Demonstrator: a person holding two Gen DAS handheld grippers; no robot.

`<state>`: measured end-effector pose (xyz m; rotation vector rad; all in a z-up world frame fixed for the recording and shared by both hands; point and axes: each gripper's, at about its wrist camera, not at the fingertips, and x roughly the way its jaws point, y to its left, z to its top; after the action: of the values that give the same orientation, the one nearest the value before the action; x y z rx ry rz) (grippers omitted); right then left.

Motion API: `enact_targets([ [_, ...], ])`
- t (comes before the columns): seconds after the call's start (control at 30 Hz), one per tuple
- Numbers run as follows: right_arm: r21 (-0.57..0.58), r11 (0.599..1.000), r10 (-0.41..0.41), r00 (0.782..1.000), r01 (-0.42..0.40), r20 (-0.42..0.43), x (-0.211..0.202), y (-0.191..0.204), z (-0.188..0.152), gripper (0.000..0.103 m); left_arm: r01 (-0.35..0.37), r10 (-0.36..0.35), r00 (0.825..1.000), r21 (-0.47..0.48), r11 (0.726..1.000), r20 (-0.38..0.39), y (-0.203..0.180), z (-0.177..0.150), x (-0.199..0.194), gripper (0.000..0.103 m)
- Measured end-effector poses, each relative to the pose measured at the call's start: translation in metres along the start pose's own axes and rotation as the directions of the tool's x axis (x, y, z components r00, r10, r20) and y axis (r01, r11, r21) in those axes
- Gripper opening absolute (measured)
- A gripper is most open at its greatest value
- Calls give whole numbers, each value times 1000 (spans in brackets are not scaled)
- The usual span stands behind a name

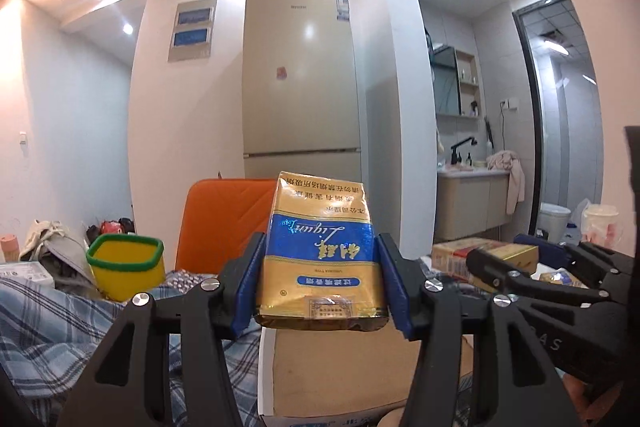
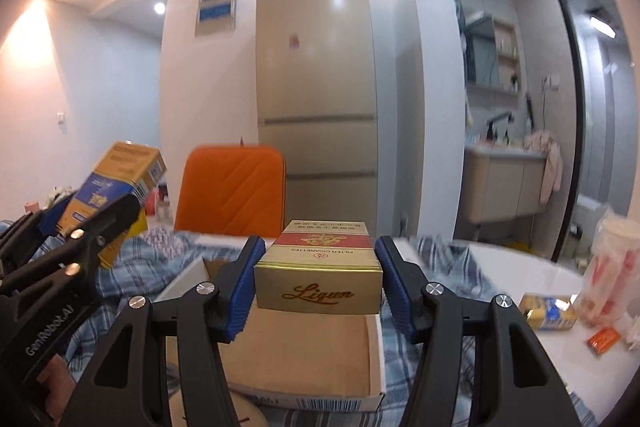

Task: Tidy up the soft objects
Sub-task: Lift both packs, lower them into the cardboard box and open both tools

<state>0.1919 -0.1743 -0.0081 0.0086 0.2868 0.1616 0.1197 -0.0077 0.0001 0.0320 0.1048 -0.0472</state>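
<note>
Cardboard box (image 2: 308,359) sits empty below two claws (image 1: 320,279) (image 2: 318,279), each clamping a pack (image 1: 320,255) (image 2: 320,267).

Left tongs (image 1: 320,279) clamped, right tongs (image 2: 320,283) clamped, both near level.

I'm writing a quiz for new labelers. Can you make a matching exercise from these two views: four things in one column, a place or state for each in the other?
Things:
1. blue-and-gold soft pack
2. gold hard pack
3. cardboard box
4. yellow cup

Places or states:
A. lying open under both grippers
B. clamped in the right gripper
C. standing by the orange chair, green-rimmed
D. clamped in the left gripper

Pairs: 1-D, 2-B, 3-A, 4-C
</note>
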Motion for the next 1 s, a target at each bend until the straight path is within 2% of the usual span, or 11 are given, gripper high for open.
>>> enact_targets([
  [0.17, -3, 1000, 7, 993, -8, -121, 29, -1, -6, 59, -1, 1, 999, -5, 1000, -40, 0, -4, 7, 54],
  [0.4, -31, 999, 3, 977, -9, -211, 48, 2, -16, 60, -13, 11, 997, -23, 1000, -71, 3, -8, 11, 54],
  [0.5, -25, 1000, 4, 972, -10, -235, 53, 0, -19, 73, -13, 12, 998, -16, 1000, -66, 2, -7, 10, 54],
  [0.63, -10, 1000, 0, 976, -2, -218, 49, -4, -18, 75, -14, 14, 997, -2, 1000, -72, -1, -7, 12, 54],
  [0.7, 3, 1000, -28, 981, 29, -193, 42, -8, -16, 75, -19, 19, 996, 3, 1000, -88, 0, -9, 15, 55],
  [0.83, 92, 992, -80, 989, 92, -124, 23, -27, -13, 77, -42, 43, 988, 7, 999, -150, 1, -10, 27, 55],
  [1.0, 174, 980, -79, 993, 94, -91, 12, -45, -13, 77, -52, 56, 980, 23, 998, -191, -2, -14, 34, 57],
])
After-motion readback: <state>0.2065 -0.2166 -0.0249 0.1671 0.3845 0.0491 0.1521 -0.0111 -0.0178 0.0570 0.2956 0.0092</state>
